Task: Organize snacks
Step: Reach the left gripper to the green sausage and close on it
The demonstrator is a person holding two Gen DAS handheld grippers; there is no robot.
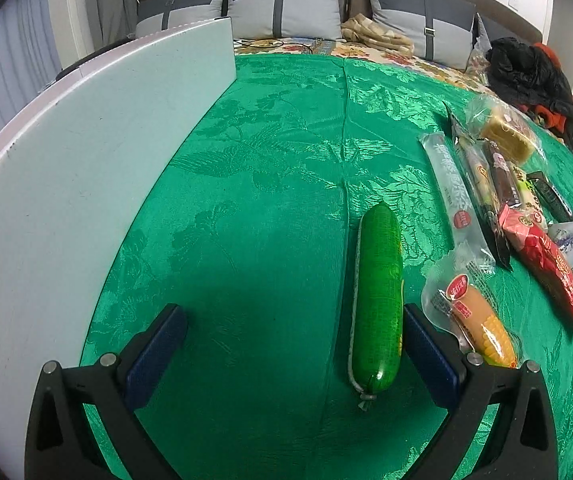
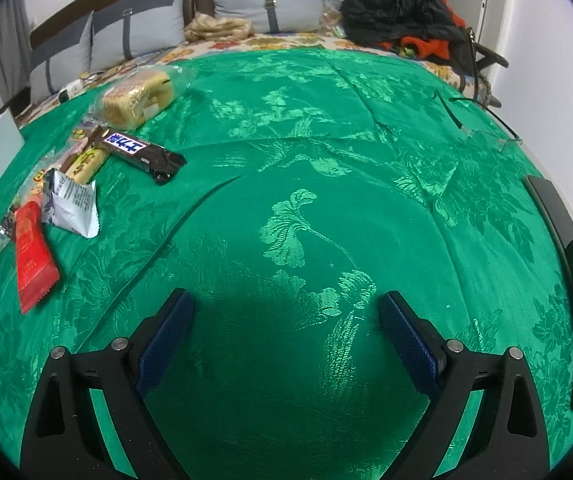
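Between your left gripper jaws, spread wide and holding nothing: green sausage, lying off-centre against the right jaw on the green surface. Risk: closing off-centre rolls it onto the corn sausage pack. Right gripper: released, empty.

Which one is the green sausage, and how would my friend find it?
Start at the green tablecloth and the row of snack packets on its right. The green sausage lies alone just left of that row, between the open left gripper's fingers, close to the right one. It is the only plain green, round-ended tube with a tied tip; its neighbour, the corn sausage packet, is clear and yellow.
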